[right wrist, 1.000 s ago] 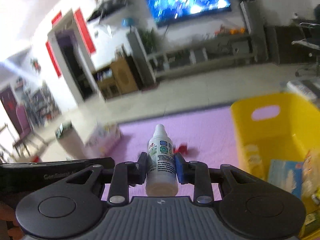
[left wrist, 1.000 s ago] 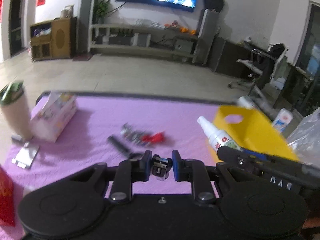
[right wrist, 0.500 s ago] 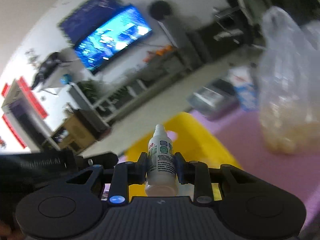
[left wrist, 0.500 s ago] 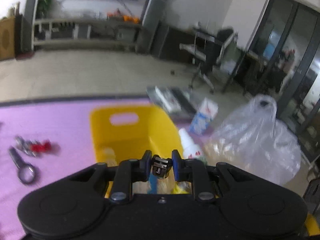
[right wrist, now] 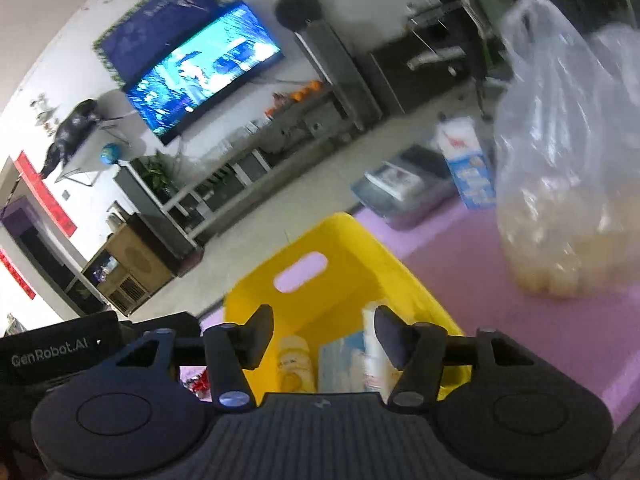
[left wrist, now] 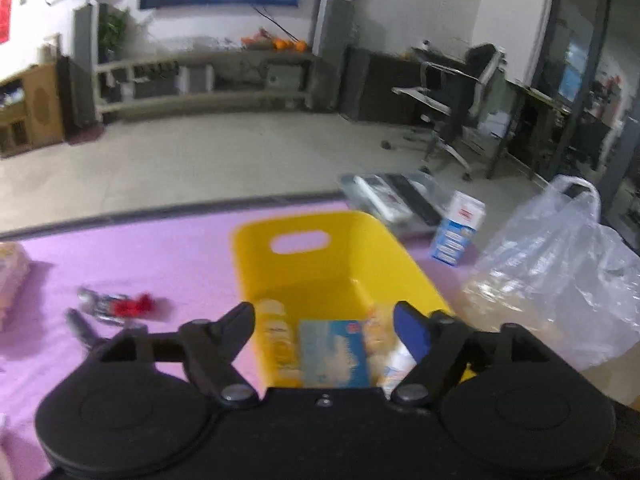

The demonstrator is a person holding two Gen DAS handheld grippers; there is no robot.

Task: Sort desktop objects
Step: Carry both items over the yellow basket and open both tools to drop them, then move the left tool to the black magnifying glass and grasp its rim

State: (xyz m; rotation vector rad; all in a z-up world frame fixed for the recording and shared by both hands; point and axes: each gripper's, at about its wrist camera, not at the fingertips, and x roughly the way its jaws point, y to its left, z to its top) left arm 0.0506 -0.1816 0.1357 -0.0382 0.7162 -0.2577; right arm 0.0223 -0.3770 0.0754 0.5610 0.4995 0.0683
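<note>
A yellow bin (left wrist: 340,264) stands on the purple mat (left wrist: 160,256); it also shows in the right wrist view (right wrist: 348,264). Inside lie a blue packet (left wrist: 334,354), a yellowish bottle (left wrist: 276,332) and the white spray bottle (right wrist: 376,352). My left gripper (left wrist: 324,328) is open and empty over the bin's near end. My right gripper (right wrist: 322,330) is open over the bin too, the white bottle loose by its right finger. A red-and-silver key bunch (left wrist: 116,306) and a dark tool (left wrist: 82,330) lie on the mat, left of the bin.
A clear plastic bag (left wrist: 552,276) with pale contents sits right of the bin. A blue-white carton (left wrist: 456,228) and a grey tray of items (left wrist: 396,200) stand beyond it. A tissue pack (left wrist: 12,276) is at the far left.
Both grippers have opened over the bin. The left one let go of its small dark object, the right one let go of the white spray bottle, which now lies in the bin.
</note>
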